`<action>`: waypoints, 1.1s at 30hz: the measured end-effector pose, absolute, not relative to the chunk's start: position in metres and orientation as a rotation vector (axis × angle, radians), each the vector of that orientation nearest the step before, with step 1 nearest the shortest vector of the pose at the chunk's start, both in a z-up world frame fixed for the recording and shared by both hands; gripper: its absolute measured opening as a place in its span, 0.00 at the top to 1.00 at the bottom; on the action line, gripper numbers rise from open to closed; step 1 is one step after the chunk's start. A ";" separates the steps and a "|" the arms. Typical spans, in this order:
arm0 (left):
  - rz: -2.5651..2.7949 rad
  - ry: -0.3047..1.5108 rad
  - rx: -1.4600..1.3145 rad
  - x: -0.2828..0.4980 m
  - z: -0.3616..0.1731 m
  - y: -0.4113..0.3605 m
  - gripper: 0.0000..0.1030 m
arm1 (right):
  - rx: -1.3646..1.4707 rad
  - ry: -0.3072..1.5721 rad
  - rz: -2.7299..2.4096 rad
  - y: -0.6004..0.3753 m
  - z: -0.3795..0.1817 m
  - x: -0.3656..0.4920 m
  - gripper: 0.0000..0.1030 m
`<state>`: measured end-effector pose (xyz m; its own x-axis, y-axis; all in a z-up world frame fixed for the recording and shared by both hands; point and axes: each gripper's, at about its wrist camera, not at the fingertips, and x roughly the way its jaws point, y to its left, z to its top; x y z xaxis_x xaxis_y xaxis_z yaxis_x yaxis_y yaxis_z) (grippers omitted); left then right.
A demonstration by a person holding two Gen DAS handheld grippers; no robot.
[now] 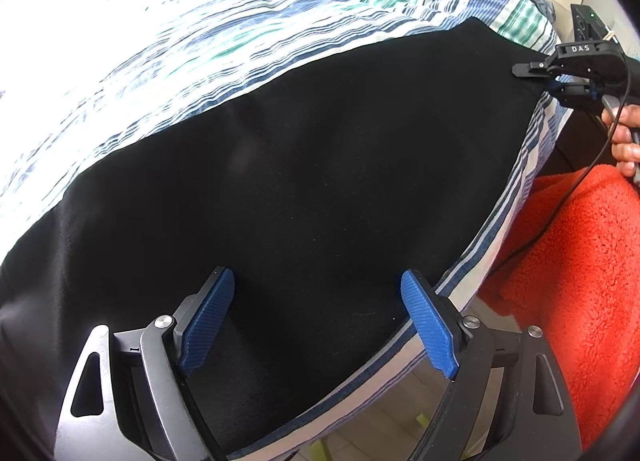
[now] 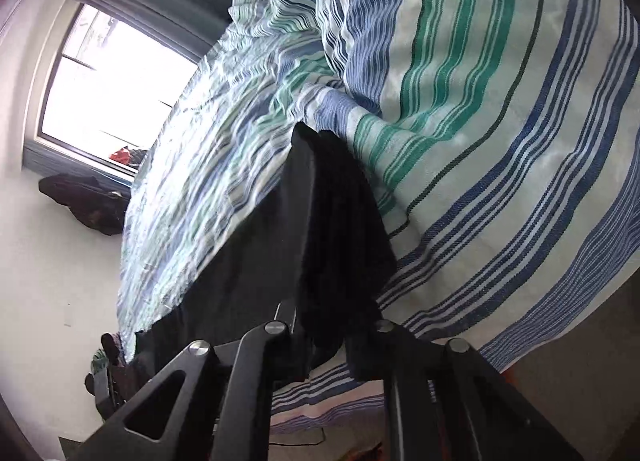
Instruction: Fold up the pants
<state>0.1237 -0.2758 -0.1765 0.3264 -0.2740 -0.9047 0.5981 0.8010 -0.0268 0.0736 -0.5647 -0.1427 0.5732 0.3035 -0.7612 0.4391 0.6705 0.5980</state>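
Black pants lie spread flat across a striped bed cover, reaching its near edge. My left gripper hovers over the pants' near end, its blue pads wide apart with nothing pinched between them. At the far right corner of the pants, my right gripper is closed on the cloth's edge, held by a person's hand. In the right wrist view the black pants bunch up between the jaws of the right gripper and hide its pads.
An orange fleece blanket lies beside the bed on the right, with a cable running over it. The striped cover rises in a fold behind the pants. A window and a dark bundle sit beyond the bed.
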 end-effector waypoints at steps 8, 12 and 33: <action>-0.575 1.118 0.179 0.139 -0.149 -0.240 0.16 | 0.770 0.791 0.001 -0.533 -0.051 0.061 0.90; -0.492 1.094 -0.038 0.159 -0.119 -0.169 0.16 | 0.711 0.729 0.121 -0.486 0.007 0.064 0.90; -0.081 1.038 -0.473 0.089 -0.116 0.110 0.16 | -0.023 1.034 0.654 -0.066 -0.101 0.097 0.44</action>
